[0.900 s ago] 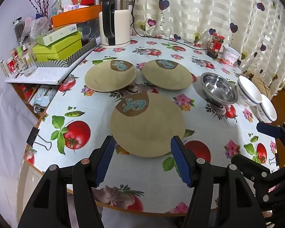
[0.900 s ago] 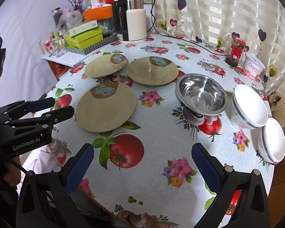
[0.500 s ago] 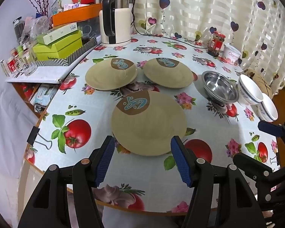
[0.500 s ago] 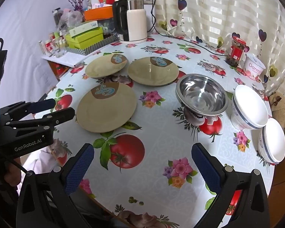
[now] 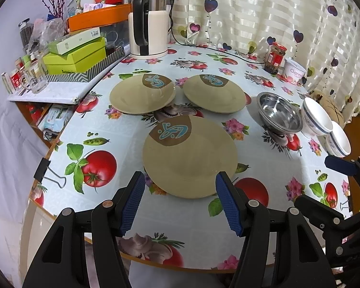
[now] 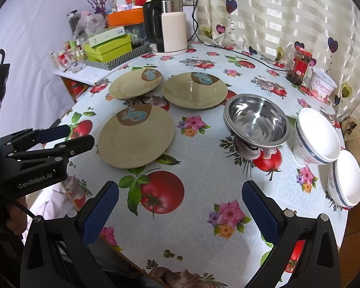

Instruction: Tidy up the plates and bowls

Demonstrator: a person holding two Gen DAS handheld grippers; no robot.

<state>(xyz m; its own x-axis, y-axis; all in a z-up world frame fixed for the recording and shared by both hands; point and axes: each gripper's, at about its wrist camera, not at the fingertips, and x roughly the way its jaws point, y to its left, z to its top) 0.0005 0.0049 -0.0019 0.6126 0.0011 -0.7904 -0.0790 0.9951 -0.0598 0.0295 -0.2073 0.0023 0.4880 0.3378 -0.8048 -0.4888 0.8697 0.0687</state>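
Tan plates (image 5: 189, 158): three, apart on the floral surface (image 6: 199, 192).
Left hand-held gripper (image 5: 180, 204): wide open, empty.
Right hand-held gripper (image 6: 180, 208): wide open, empty.

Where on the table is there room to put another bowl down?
The biggest bare patch is the near part of the table, in front of the nearest plate and the steel bowl. A smaller one lies behind the steel bowl, toward the red-lidded jar. It's crowded where the plates sit close together, and at the white bowls.
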